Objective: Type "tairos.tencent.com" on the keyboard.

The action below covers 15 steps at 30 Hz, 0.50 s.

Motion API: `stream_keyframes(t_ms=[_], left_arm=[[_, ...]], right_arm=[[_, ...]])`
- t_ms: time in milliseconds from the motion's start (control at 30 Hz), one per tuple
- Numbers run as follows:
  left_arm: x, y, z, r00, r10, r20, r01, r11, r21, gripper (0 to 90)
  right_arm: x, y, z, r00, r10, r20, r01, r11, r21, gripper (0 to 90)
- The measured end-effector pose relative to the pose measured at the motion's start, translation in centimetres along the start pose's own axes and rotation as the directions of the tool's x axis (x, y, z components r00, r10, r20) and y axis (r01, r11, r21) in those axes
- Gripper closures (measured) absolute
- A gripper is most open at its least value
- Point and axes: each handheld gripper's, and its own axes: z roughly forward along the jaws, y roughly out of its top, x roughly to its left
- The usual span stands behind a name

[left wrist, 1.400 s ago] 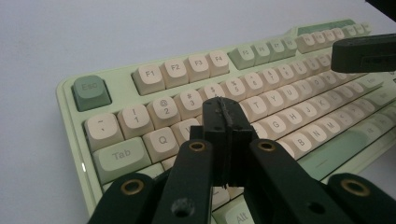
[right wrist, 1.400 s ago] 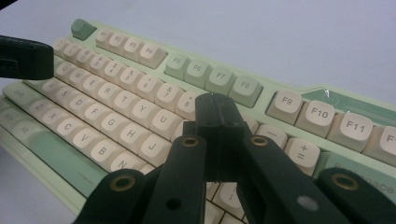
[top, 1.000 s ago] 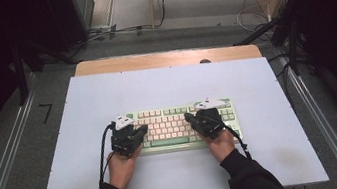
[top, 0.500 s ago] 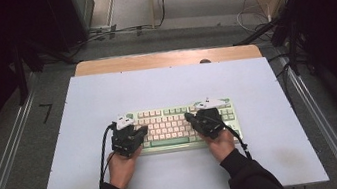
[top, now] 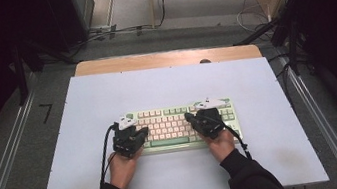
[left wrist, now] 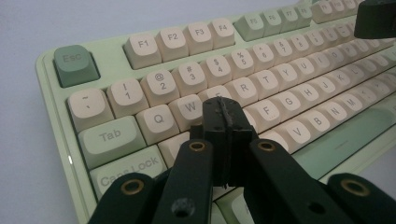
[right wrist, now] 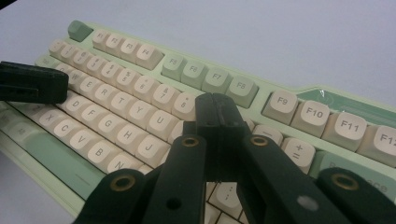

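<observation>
Pale green plastic keyboard with cream keycaps (top: 176, 126) sits flat on the white counter (top: 165, 85), just toward 6 o'clock of its centre. Left tongs (top: 142, 130) clenched, empty, tips over the keys near E/D at the board's 9 o'clock end. Right tongs (top: 189, 117) also clenched, empty, tips above the number row at the 3 o'clock half. Can't tell whether either tip touches a key. Both tongs point inward, well apart.
</observation>
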Motion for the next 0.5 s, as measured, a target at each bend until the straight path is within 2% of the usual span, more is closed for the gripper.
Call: stream_keyframes(t_ms=[233, 500], left_arm=[[-0.1, 0.2, -0.8, 0.9998, -0.015, 0.013, 0.016, 0.9983, -0.056, 90.0], [0.5, 0.4, -1.2, 0.9994, -0.035, 0.006, 0.035, 0.9966, -0.075, 90.0]], right_arm=[[-0.1, 0.1, -0.2, 1.0, 0.004, -0.001, -0.004, 1.0, -0.007, 88.0], [-0.2, 0.1, -0.4, 1.0, 0.006, -0.004, -0.006, 1.0, -0.012, 88.0]])
